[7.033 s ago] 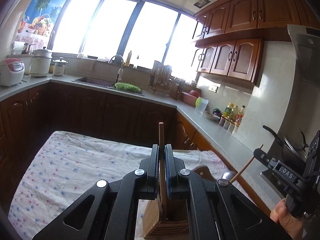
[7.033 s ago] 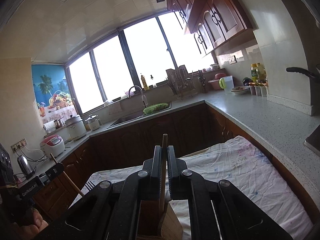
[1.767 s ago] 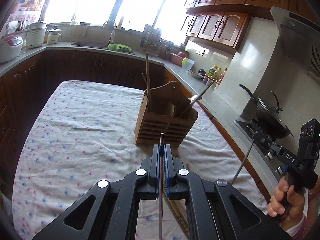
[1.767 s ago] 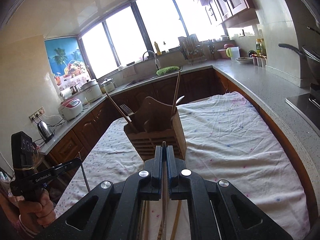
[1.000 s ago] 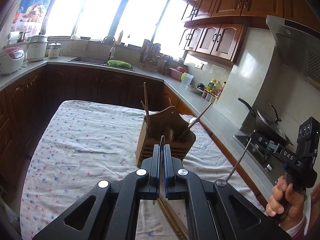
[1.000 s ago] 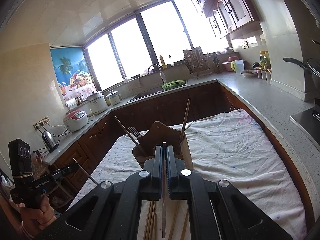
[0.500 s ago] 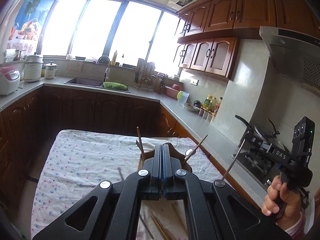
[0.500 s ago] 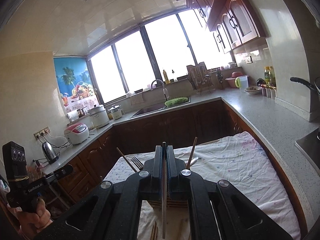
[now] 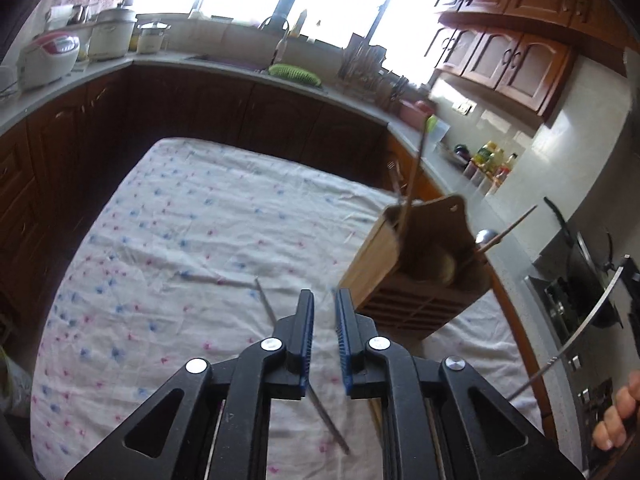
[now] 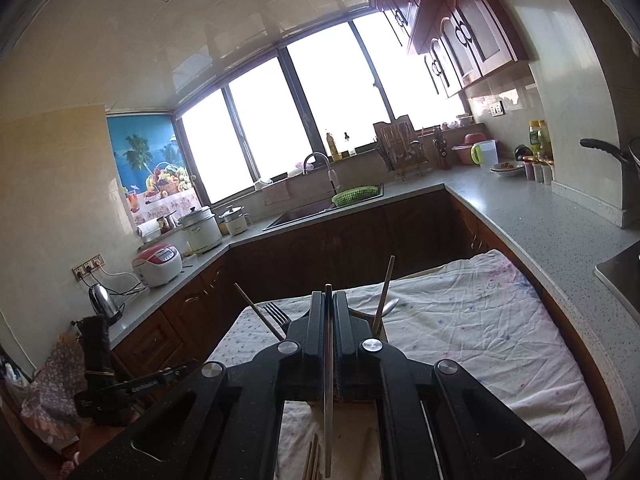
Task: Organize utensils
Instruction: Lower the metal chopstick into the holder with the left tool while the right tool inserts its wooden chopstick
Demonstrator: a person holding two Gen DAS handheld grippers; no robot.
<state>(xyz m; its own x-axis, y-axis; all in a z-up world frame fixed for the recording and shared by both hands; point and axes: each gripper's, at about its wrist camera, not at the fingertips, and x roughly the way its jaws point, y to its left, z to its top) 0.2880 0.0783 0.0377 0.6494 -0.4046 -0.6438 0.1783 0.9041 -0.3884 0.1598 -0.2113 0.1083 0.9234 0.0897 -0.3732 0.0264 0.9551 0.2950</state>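
Two hand-held grippers in play. Left hand-held gripper (image 9: 323, 312) pitched down over the cloth-covered tabletop (image 9: 168, 240), jaws opening, blue pads apart with nothing pressed between them; a metal chopstick (image 9: 304, 376) lies on the cloth under the gap, blurred. Right hand-held gripper (image 10: 329, 312) aimed nearly level toward the window, jaws together and clamped on a thin metal chopstick (image 10: 328, 380) that runs along the gap and sticks out toward the camera. Left view only: wooden utensil holder (image 9: 416, 268) whole, standing on the cloth to the right of the left jaws, with a long stick (image 9: 416, 168), a fork (image 9: 394, 178), a spoon (image 9: 486, 236) and another stick leaning in it; also fingers (image 9: 616, 416) of the right hand at the lower right edge, with the metal rod angling up from there. Right view only: holder mostly hidden behind the jaws, just a stick (image 10: 258, 312), fork tines (image 10: 277, 314), another stick (image 10: 383, 294) and a spoon bowl poking up either side; more wooden chopsticks (image 10: 312, 460) on the cloth below; the left unit's black body (image 10: 120, 392) low at left beside a floral sleeve (image 10: 52, 384).
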